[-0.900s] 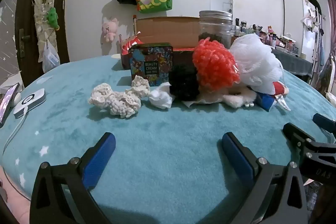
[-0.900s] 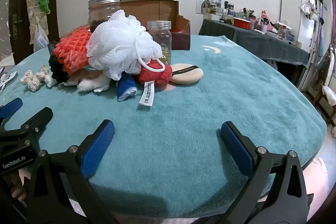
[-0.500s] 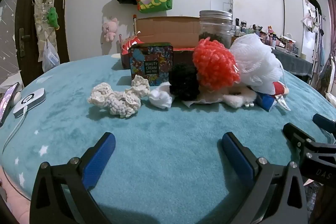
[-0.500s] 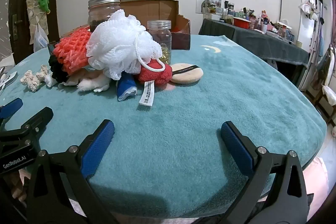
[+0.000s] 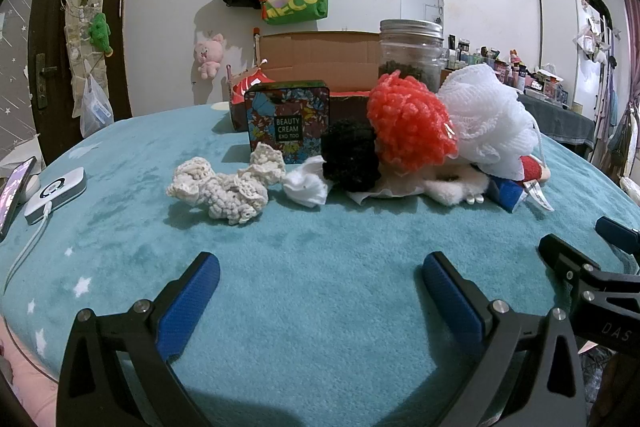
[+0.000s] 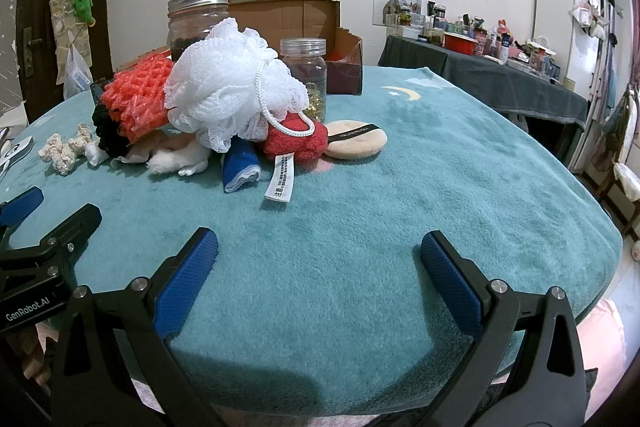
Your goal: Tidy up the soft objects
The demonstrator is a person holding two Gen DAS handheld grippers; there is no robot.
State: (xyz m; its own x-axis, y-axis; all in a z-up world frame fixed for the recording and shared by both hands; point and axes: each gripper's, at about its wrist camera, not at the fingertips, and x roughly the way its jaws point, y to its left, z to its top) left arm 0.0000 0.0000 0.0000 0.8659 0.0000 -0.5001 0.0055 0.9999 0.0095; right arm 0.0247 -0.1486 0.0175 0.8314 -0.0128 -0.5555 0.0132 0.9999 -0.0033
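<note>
A heap of soft things lies mid-table on the teal cloth: a cream crochet piece (image 5: pixel 224 187), a small white cloth (image 5: pixel 306 183), a black pom (image 5: pixel 350 155), an orange-red mesh puff (image 5: pixel 410 123) and a white bath pouf (image 5: pixel 486 119). In the right wrist view the white bath pouf (image 6: pixel 228 95) tops a red fluffy piece (image 6: pixel 294 143) with a label, beside a blue cloth (image 6: pixel 240 169) and a beige powder puff (image 6: pixel 356 143). My left gripper (image 5: pixel 320 291) and right gripper (image 6: pixel 318 267) hover open near the front edge, well short of the heap, nothing between their fingers.
Behind the heap stand a floral beauty-cream tin (image 5: pixel 288 119), a large lidded jar (image 5: pixel 412 51), a smaller jar (image 6: pixel 304 75) and an open cardboard box (image 5: pixel 320 55). A phone and white charger (image 5: pixel 56 189) lie at the left. The table edge (image 6: pixel 600 227) drops off on the right.
</note>
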